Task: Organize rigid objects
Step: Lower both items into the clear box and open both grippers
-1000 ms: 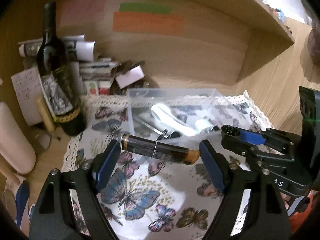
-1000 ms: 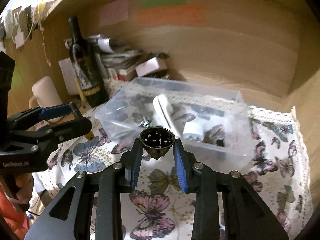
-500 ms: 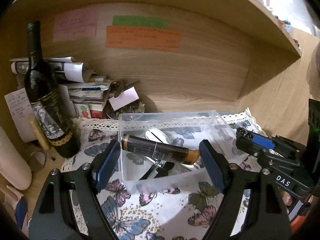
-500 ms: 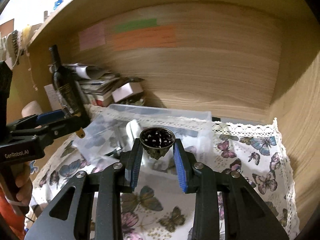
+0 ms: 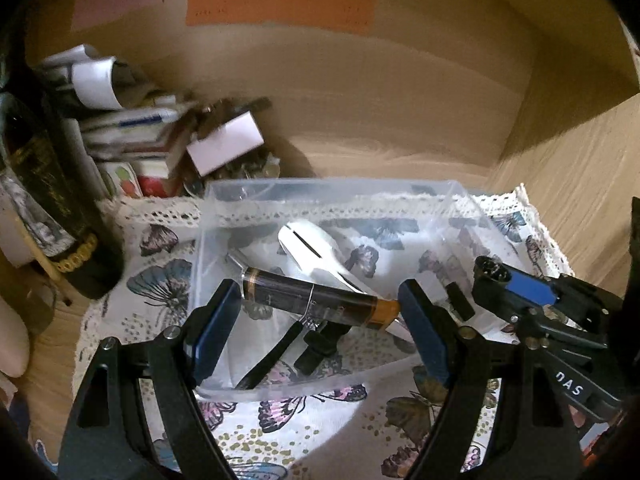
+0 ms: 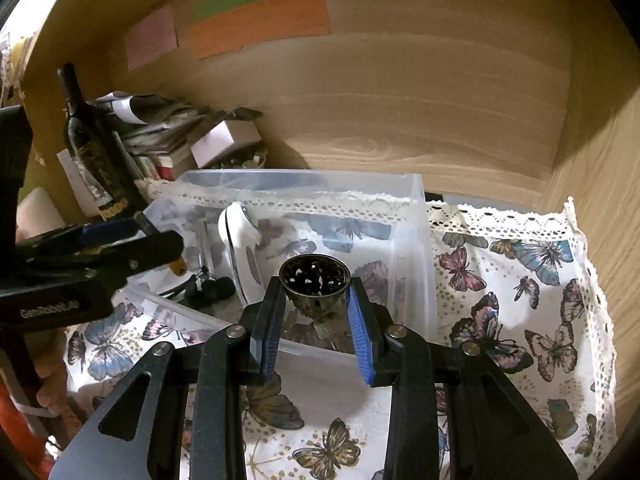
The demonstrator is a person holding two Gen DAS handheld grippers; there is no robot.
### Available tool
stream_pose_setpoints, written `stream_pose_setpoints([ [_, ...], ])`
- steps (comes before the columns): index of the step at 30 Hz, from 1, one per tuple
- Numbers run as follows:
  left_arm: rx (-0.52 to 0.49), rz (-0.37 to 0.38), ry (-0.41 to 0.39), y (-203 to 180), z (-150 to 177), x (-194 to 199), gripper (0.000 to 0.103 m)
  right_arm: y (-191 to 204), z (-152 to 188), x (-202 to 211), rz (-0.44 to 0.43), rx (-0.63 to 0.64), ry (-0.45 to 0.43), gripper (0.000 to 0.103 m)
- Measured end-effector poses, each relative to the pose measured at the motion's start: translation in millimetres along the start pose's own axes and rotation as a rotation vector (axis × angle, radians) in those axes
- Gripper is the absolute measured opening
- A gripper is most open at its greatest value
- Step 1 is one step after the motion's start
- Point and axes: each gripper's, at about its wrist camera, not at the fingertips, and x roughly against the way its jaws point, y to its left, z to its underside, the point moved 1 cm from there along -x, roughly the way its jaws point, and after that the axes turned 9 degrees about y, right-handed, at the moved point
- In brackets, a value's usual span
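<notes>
Both tools were loaded above the clear plastic bin (image 5: pixel 224 216), evidently staged for deposit. The left gripper (image 5: pixel 320 312) clamped a dark cylinder with an amber end (image 5: pixel 316 298) lengthwise, end to end between its 2 pads, over the bin's near half. The right gripper (image 6: pixel 314 320) squeezed a small perforated metal cup (image 6: pixel 315 280) upright by its sides, above the bin's near wall. A white implement (image 6: pixel 240 240) lay inside.
</notes>
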Motion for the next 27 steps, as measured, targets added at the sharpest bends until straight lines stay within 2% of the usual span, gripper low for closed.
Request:
stream_pose_setpoints([
  [10, 0.013, 0.011, 0.034, -0.7, 2.2, -1.4, 0.082, 2.9, 0.6, 2.2, -0.001, 0.01, 0.003, 0.03],
  [14, 0.016, 0.01, 0.005, 0.2, 2.0, 10.5, 0.085, 6.8, 0.7, 15.7, 0.013, 0.016, -0.035, 0.041],
  [19, 0.02, 0.012, -0.028, 0.7, 2.7, 26.1, 0.087, 11.0, 1.7, 36.1, 0.026, 0.016, -0.078, 0.043],
  [27, 0.009, 0.015, -0.151, -1.9, 16.3, 81.5, 0.089, 22.7, 6.9, 87.3, 0.024, 0.03, -0.195, 0.052],
])
